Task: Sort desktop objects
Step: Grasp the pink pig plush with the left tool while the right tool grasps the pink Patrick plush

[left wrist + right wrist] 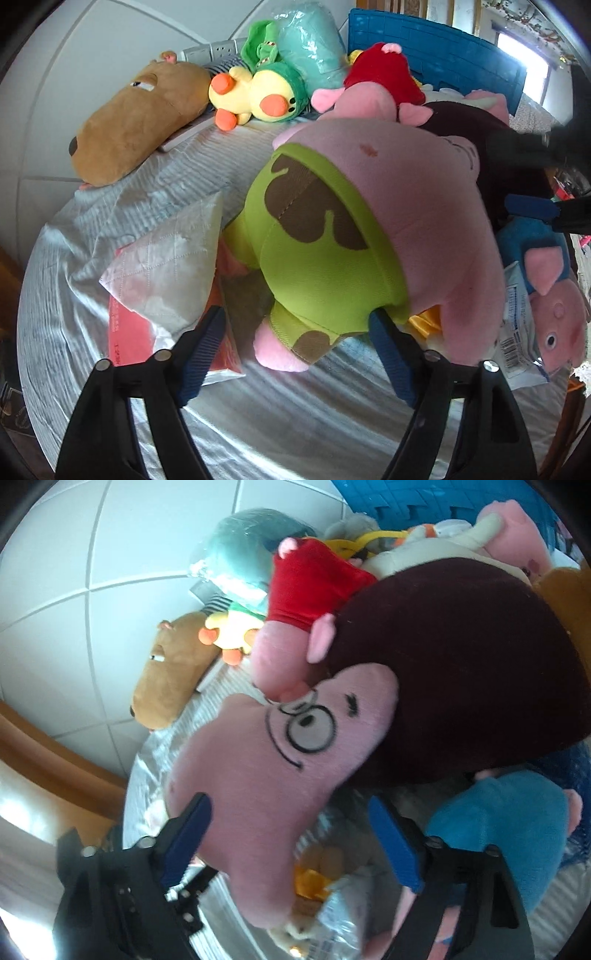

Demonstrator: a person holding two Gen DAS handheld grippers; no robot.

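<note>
Two tongs: both were in view, each with blue pads on black arms.
Main toy: a pink star plush [413, 206] wore lime-green shorts with brown flower-like patches; its face, seen from the right wrist [280, 760], had a round outlined eye, a dark eyebrow and a curved mouth line.
Toy's place: it lay across the silvery-grey cloth [258, 417] covering the surface, its stubby pink foot poking from a shorts leg toward the left tongs.
Left tongs [295, 325]: spread wide apart, one pad just beside the shorts hem, the other near the red packet [129, 332]; whether the pad by the hem touched the fabric I could not tell.
Right tongs [288, 819]: spread apart on either side of the star plush's lower point, not pressing it on the far side.
Behind the star plush: a dark maroon plush [461, 664] sat against its head, and a small pink pig in a red dress [380, 81] lay just beyond it.
Far from the star plush, by the wall: a brown capybara plush [136, 122], a yellow duck with orange feet [251, 96] and a teal bundle in clear wrap [310, 48].
Beside the star plush, right: a pink pig in blue [543, 280] lay on a printed plastic bag.
Beyond the toys: a blue crate [436, 51].
Beside the shorts: a white quilted cloth [166, 266] overlapped the red packet.
</note>
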